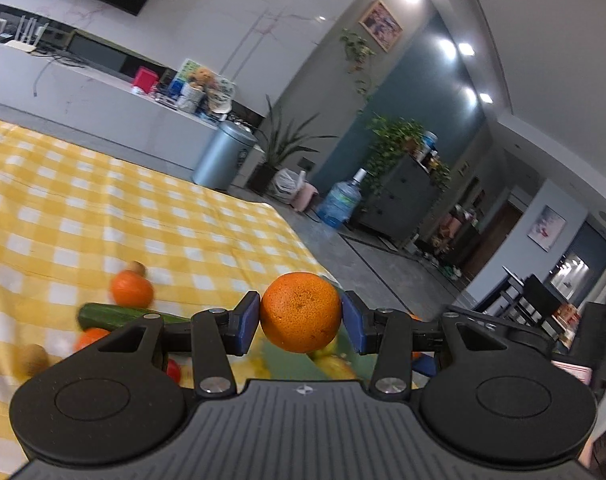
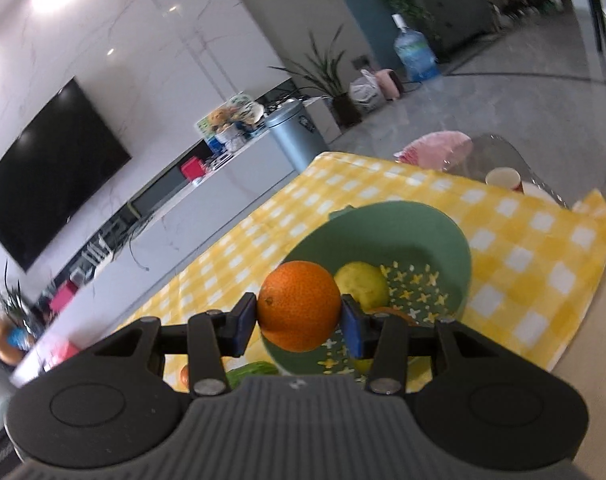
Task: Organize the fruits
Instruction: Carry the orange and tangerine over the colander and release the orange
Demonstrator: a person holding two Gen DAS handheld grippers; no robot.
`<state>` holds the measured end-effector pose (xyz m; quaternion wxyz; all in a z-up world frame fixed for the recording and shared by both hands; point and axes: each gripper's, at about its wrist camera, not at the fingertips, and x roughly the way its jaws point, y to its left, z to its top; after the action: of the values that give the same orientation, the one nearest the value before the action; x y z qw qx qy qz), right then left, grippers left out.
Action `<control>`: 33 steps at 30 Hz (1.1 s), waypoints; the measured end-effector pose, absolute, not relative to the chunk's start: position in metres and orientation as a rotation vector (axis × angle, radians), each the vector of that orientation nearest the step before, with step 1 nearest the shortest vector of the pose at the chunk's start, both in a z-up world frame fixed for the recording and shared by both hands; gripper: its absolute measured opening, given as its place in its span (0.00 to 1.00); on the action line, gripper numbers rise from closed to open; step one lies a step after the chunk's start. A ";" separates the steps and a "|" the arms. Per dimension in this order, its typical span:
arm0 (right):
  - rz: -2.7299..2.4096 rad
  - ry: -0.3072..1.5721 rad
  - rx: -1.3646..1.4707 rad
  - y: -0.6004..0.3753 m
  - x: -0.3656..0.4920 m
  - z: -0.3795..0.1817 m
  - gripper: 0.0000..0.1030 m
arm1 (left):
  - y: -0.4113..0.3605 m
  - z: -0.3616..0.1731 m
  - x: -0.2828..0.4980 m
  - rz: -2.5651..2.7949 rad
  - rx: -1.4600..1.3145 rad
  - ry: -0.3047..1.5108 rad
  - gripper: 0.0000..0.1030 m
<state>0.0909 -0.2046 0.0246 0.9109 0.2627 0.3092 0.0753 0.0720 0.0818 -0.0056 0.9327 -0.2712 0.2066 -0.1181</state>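
In the left wrist view my left gripper is shut on an orange, held above the yellow checked tablecloth. Left of it on the cloth lie a small orange fruit, a cucumber and a kiwi. In the right wrist view my right gripper is shut on another orange, held over the near rim of a green bowl. A yellow-green fruit lies inside the bowl.
The table's far edge drops to a grey floor with a bin, a water jug and plants. A paper cup and a pink packet stand beyond the bowl on bare glass. A cucumber end shows under the right gripper.
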 end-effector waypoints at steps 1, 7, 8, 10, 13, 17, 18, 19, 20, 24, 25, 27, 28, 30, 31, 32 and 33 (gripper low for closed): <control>0.162 0.636 0.553 -0.205 0.092 0.021 0.41 | 0.077 -0.006 0.072 -0.249 -0.551 0.424 0.49; 0.205 0.672 0.593 -0.195 0.101 -0.007 0.41 | 0.055 -0.018 0.080 -0.269 -0.503 0.473 0.49; 0.210 0.669 0.595 -0.193 0.103 -0.008 0.41 | 0.053 -0.019 0.080 -0.271 -0.498 0.477 0.49; 0.219 0.650 0.611 -0.195 0.106 -0.009 0.41 | 0.050 -0.022 0.081 -0.276 -0.500 0.485 0.49; 0.210 0.651 0.637 -0.198 0.115 -0.012 0.42 | 0.052 -0.023 0.081 -0.261 -0.524 0.482 0.49; 0.207 0.704 0.703 -0.199 0.126 -0.023 0.43 | 0.056 -0.023 0.079 -0.254 -0.540 0.476 0.49; 0.207 0.700 0.711 -0.200 0.126 -0.023 0.49 | 0.056 -0.023 0.079 -0.251 -0.541 0.477 0.49; 0.218 0.693 0.715 -0.199 0.126 -0.022 0.54 | 0.054 -0.022 0.079 -0.250 -0.541 0.477 0.49; 0.235 0.680 0.715 -0.199 0.124 -0.020 0.59 | 0.054 -0.022 0.079 -0.249 -0.541 0.476 0.49; 0.261 0.599 0.677 -0.197 0.112 -0.009 0.65 | 0.054 -0.019 0.076 -0.245 -0.528 0.457 0.49; 0.265 0.579 0.682 -0.198 0.110 -0.007 0.65 | 0.054 -0.018 0.075 -0.247 -0.526 0.454 0.49; 0.267 0.539 0.697 -0.202 0.105 -0.005 0.66 | 0.055 -0.017 0.075 -0.250 -0.530 0.452 0.49; 0.262 0.511 0.706 -0.205 0.101 -0.003 0.67 | 0.054 -0.016 0.075 -0.251 -0.532 0.453 0.49; 0.244 0.454 0.721 -0.210 0.095 -0.001 0.69 | 0.055 -0.015 0.076 -0.253 -0.533 0.455 0.49; 0.229 0.423 0.730 -0.214 0.091 0.001 0.69 | 0.055 -0.016 0.076 -0.254 -0.532 0.458 0.49; 0.212 0.397 0.740 -0.218 0.088 0.002 0.73 | 0.054 -0.016 0.077 -0.255 -0.533 0.461 0.49; 0.195 0.376 0.749 -0.222 0.086 0.004 0.77 | 0.054 -0.016 0.078 -0.257 -0.535 0.463 0.49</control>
<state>0.0860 -0.2223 0.0040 0.9089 0.3630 0.1824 0.0946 0.0780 0.0535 -0.0158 0.9300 -0.2611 0.2262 -0.1253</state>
